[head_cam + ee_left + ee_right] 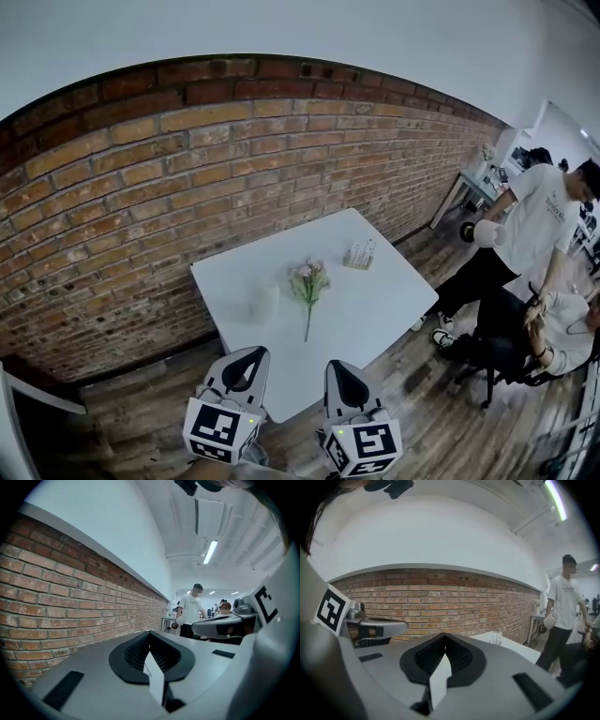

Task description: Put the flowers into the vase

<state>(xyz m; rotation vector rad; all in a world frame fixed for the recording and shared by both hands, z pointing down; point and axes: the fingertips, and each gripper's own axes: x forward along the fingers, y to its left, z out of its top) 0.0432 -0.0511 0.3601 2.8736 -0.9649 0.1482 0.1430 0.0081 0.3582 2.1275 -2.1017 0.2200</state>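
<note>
A small bunch of pale pink flowers [308, 280] with a long green stem lies flat in the middle of the white table [384, 305]. To its left stands a white vase [265, 304], hard to tell apart from the tabletop. My left gripper [249, 353] and right gripper [340, 367] hover side by side at the table's near edge, short of the flowers and the vase. Both are shut with nothing in them. In the left gripper view the left gripper [150, 636] has its jaws met and points at the brick wall. The right gripper [444, 637] looks the same in its own view.
A small holder with white items [359, 254] stands near the table's far right corner. The brick wall [187, 169] runs right behind the table. A person in a white shirt [534, 220] stands at the right by a seated person [553, 328]. The floor is wood planks.
</note>
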